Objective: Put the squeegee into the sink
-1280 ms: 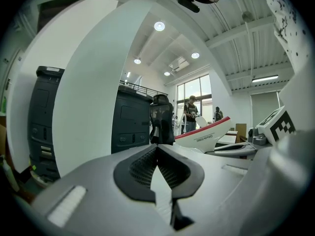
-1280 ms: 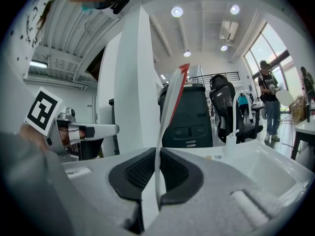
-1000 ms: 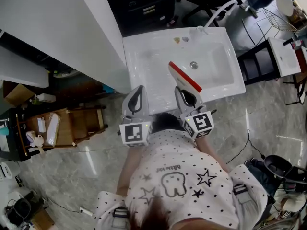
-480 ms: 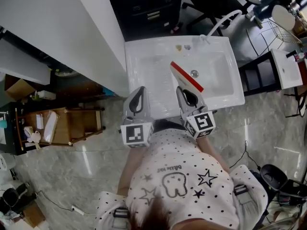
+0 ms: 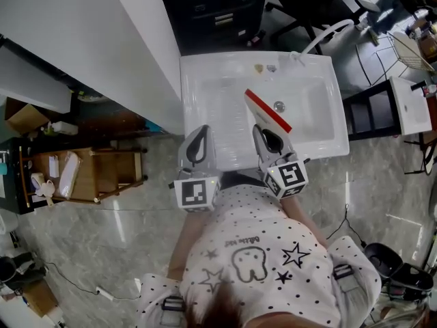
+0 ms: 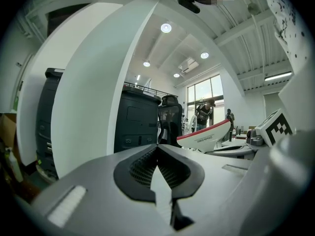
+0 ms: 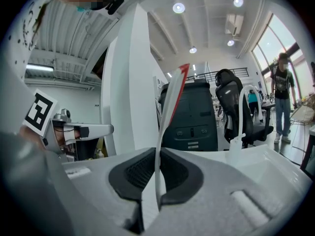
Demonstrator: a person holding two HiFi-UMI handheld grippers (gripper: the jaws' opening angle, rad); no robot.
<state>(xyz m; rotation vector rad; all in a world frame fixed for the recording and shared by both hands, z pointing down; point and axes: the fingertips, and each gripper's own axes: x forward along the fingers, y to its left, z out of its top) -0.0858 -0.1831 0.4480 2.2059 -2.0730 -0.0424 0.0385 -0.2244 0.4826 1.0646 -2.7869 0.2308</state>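
- The squeegee (image 5: 268, 111), white with a red edge, is gripped at its near end by the right claw (image 5: 261, 132), whose jaws are clenched on it.
- It is held out over the basin of the white sink (image 5: 205, 70), with its far end close to the drain (image 5: 278, 106).
- The left claw (image 5: 197, 134) is closed on nothing, jaws pressed together, and is poised over the sink's near rim, beside the right claw.
- A white faucet (image 5: 325, 31) is seen at the sink's far right corner.
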